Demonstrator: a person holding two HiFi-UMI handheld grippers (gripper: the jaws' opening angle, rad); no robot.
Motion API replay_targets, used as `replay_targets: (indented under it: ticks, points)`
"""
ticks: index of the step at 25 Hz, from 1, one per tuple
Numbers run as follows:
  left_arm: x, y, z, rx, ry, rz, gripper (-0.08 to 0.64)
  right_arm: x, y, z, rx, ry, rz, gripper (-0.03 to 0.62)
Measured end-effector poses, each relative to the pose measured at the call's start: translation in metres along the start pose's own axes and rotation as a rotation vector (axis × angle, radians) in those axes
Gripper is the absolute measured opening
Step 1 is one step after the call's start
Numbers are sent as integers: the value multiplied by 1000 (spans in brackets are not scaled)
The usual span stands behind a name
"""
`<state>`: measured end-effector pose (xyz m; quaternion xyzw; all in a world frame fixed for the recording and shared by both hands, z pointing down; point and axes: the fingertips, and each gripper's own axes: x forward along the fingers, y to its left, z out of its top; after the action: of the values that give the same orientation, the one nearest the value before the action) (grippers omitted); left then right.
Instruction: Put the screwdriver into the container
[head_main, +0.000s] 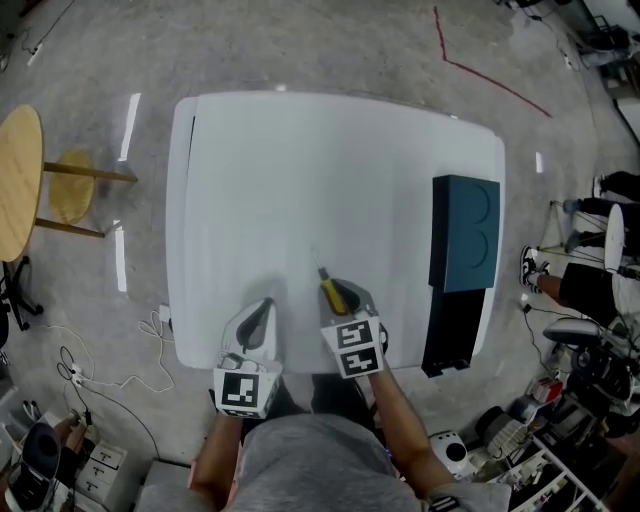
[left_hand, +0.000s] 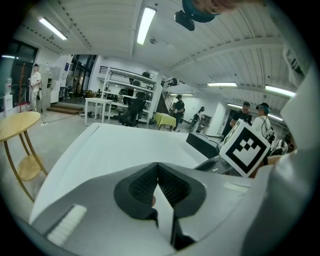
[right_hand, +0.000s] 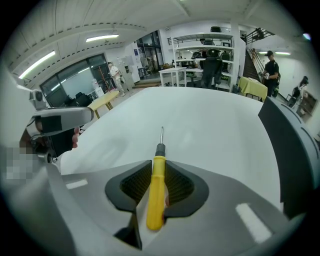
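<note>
One screwdriver (right_hand: 157, 187) clamped in right tool (right_hand: 159, 163), left tool (left_hand: 158, 166) closed empty, container (head_main: 465, 235) well apart

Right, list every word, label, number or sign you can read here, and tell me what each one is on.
No readable text anywhere in these views.
Left cube and right cube: black-and-white square patterns only, no letters or digits.
Screwdriver: plain yellow handle, no print showing.
Container: dark, no label visible.
Shelves in the background: any print there is too small to read.
</note>
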<state>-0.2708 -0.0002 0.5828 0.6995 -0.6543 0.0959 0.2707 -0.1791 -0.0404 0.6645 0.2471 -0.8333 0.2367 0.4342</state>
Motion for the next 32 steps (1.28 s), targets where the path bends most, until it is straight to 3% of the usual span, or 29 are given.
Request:
replay_targets:
  ticks: [11,17,26,32]
  points:
    - [-2,-7,25,37,-47,3,12,-33,-10,21,18,-97,-26,86]
    - [-4,-26,50,79,-102,-34,12,-66,-16,32,29,-169,-60,86]
    - [-14,-86,84,163,-149,-136,12,-147,-31,27,63,-278,-147,86]
    - [-3,-144,92,210,-174,-224,12,-194,-65,11,96,-334,-216,84]
